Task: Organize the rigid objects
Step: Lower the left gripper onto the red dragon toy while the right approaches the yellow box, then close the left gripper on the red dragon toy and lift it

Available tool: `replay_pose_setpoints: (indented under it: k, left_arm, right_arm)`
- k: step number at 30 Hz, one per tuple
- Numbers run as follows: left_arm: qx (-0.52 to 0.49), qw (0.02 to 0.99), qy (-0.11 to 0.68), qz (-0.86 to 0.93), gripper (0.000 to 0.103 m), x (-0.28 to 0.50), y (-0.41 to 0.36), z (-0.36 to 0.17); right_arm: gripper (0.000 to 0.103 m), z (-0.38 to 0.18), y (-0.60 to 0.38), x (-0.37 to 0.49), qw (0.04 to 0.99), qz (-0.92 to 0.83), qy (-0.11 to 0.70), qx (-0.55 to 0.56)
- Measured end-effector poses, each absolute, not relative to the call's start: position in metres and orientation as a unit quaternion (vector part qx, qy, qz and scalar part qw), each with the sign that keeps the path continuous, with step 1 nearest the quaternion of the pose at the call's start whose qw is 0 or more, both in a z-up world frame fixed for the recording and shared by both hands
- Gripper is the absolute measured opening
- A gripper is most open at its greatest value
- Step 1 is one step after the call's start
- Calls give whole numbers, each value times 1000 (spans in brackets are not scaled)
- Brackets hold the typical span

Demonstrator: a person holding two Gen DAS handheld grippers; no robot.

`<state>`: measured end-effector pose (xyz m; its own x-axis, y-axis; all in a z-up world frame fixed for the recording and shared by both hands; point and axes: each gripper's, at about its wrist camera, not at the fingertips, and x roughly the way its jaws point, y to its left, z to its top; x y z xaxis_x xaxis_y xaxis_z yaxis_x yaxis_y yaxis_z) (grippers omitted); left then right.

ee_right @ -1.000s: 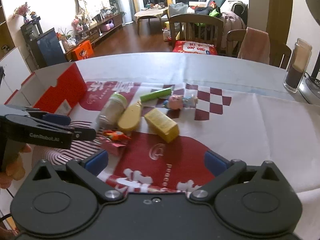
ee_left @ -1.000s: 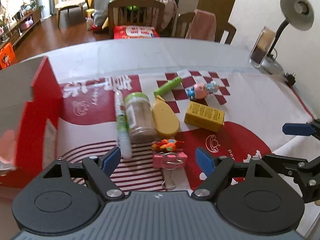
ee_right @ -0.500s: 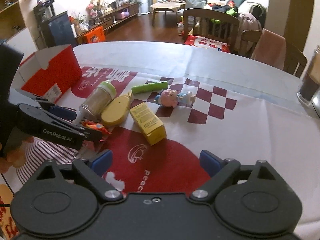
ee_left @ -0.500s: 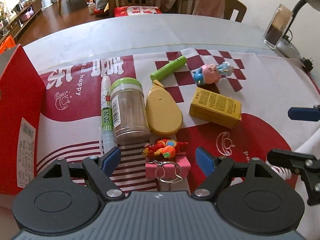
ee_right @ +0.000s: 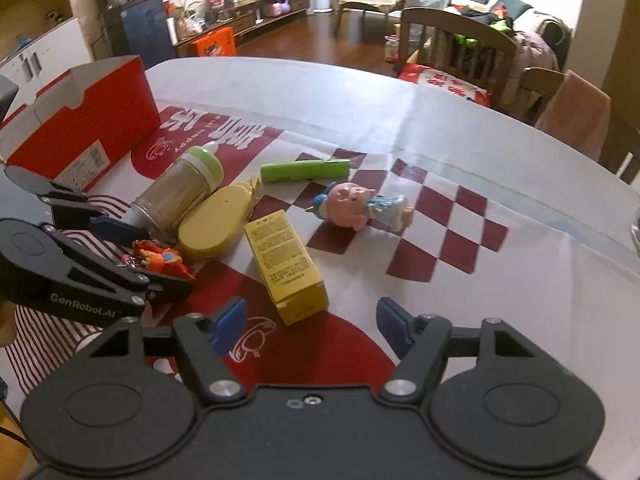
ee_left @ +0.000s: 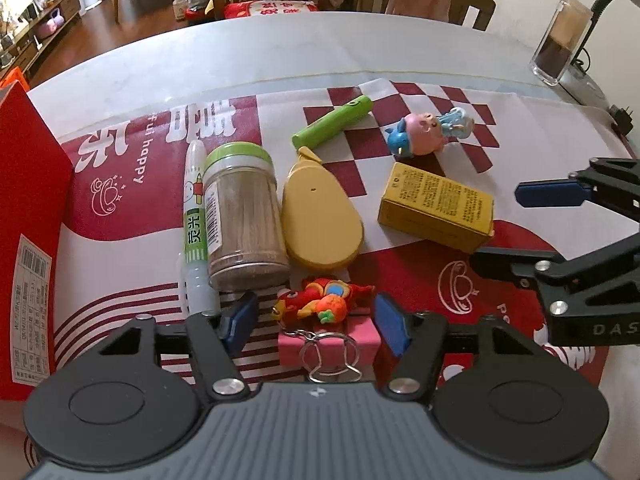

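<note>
My left gripper (ee_left: 316, 322) is open, its fingers on either side of a red-orange toy keychain (ee_left: 322, 303) lying on a pink block (ee_left: 360, 340). Beyond lie a green-lidded jar (ee_left: 240, 212), a white pen (ee_left: 196, 224), a yellow oval case (ee_left: 320, 224), a green tube (ee_left: 332, 126), a pig figure (ee_left: 428, 136) and a yellow box (ee_left: 436, 208). My right gripper (ee_right: 310, 326) is open just in front of the yellow box (ee_right: 286, 262). The left gripper (ee_right: 120, 248) shows around the keychain (ee_right: 158, 260) in the right wrist view.
A red cardboard box (ee_left: 28, 216) stands open at the left table edge (ee_right: 80, 120). A glass jar (ee_left: 560, 40) and lamp base stand at the far right. Chairs (ee_right: 460, 48) stand behind the table. A red-and-white printed cloth (ee_left: 400, 272) covers the table.
My left gripper has moved forward and down, so its fingers now flank the keychain and pink block. My right gripper has moved in toward the yellow box.
</note>
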<state>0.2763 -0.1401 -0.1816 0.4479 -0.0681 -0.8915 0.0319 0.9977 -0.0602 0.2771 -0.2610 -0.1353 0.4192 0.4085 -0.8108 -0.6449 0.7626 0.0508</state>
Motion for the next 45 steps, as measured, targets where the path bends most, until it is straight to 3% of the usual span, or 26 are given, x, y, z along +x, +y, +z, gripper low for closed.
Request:
replay_pose_setpoints:
  k: [7,16,21,45]
  left_arm:
    - [-12,854,519,-40,49,276,-145,-181]
    - [-20,861,507,-41,48,269,-141,-176]
    - [-39,867,495,-41,48,259,-134,-165]
    - [-63,882,462,-70,48,208,-127,-128]
  right_arm:
    - [60,-142,-245,281,823,336,433,-150]
    - [51,-144,-234,284,823,337,431,-152]
    - [40,-145,-234,287,824,329,437,-147]
    - [35,-145,-230,281,826,321,437,-157]
